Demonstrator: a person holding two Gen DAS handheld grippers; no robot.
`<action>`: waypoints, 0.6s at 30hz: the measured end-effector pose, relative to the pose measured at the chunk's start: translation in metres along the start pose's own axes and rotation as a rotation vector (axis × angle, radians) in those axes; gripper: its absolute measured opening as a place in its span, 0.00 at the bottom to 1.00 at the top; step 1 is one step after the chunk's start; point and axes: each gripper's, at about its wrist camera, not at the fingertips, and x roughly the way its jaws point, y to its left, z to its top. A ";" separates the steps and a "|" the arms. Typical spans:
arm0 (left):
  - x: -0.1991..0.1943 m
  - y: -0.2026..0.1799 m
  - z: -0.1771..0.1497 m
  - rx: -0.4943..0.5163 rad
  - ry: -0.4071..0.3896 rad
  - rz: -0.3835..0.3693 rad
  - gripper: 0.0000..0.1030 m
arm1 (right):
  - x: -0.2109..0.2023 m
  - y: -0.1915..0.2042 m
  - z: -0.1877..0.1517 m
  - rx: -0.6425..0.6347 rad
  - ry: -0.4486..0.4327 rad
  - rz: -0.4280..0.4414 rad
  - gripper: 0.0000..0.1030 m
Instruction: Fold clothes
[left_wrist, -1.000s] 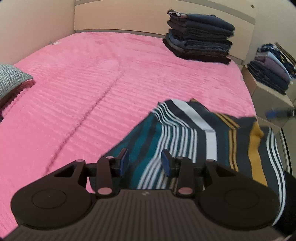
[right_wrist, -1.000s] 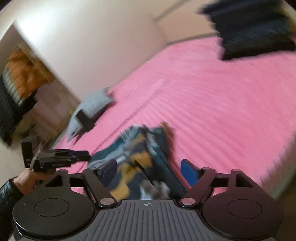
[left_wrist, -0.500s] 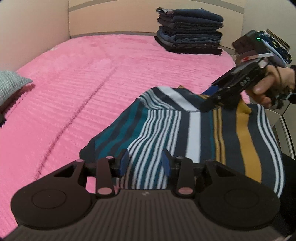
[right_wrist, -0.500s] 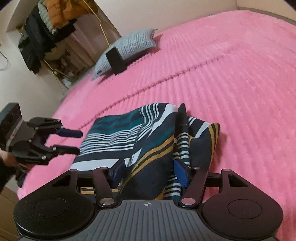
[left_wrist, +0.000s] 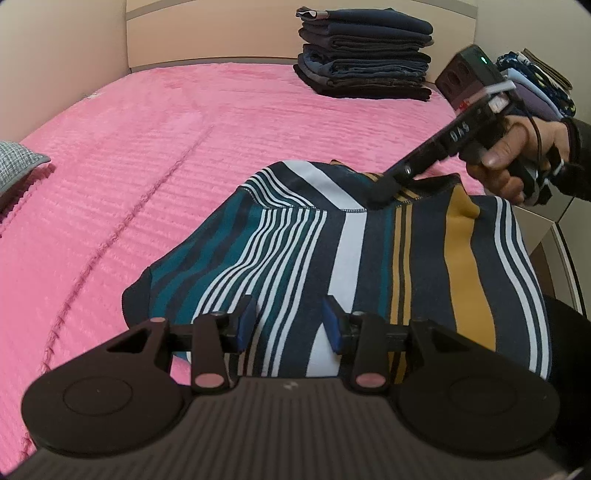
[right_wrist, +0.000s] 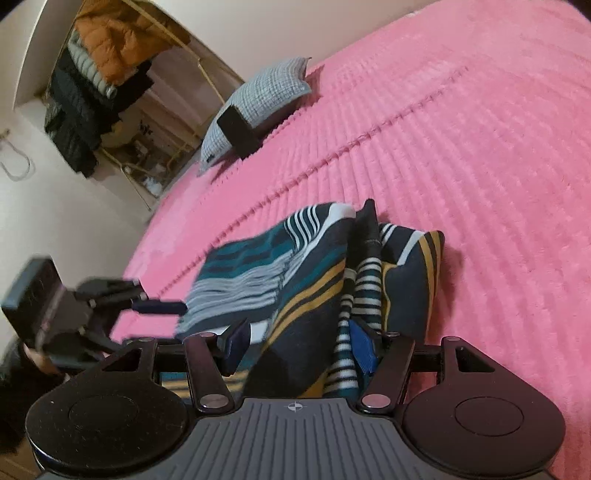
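In the lower centre of the left wrist view, the left gripper (left_wrist: 289, 325) stands with jaws parted, a moderate gap between the blue pads (left_wrist: 246, 322); the striped garment (left_wrist: 373, 266) lies under and between them, nothing pinched. Garment spread on the pink bedspread (left_wrist: 147, 155), right of frame centre, stripes navy, teal, white, mustard. The right gripper (left_wrist: 384, 190), upper right, has its tip down on the garment's far hem. In the right wrist view, the right gripper (right_wrist: 301, 343) jaws are wide apart, bunched cloth (right_wrist: 325, 280) rising between; right pad (right_wrist: 364, 345) touches a fold. Folded dark clothes stack (left_wrist: 364, 59) at top of frame; grey pillow (right_wrist: 258, 99) upper left.
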 end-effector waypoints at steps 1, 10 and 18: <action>0.001 -0.001 0.000 -0.002 -0.001 0.002 0.34 | 0.002 -0.002 0.002 0.018 0.000 -0.001 0.48; 0.002 -0.008 0.001 0.012 -0.017 0.014 0.35 | -0.012 0.029 0.004 -0.123 -0.061 -0.093 0.10; 0.029 -0.006 0.014 -0.014 -0.007 -0.010 0.39 | -0.009 -0.016 0.010 -0.043 -0.066 -0.190 0.11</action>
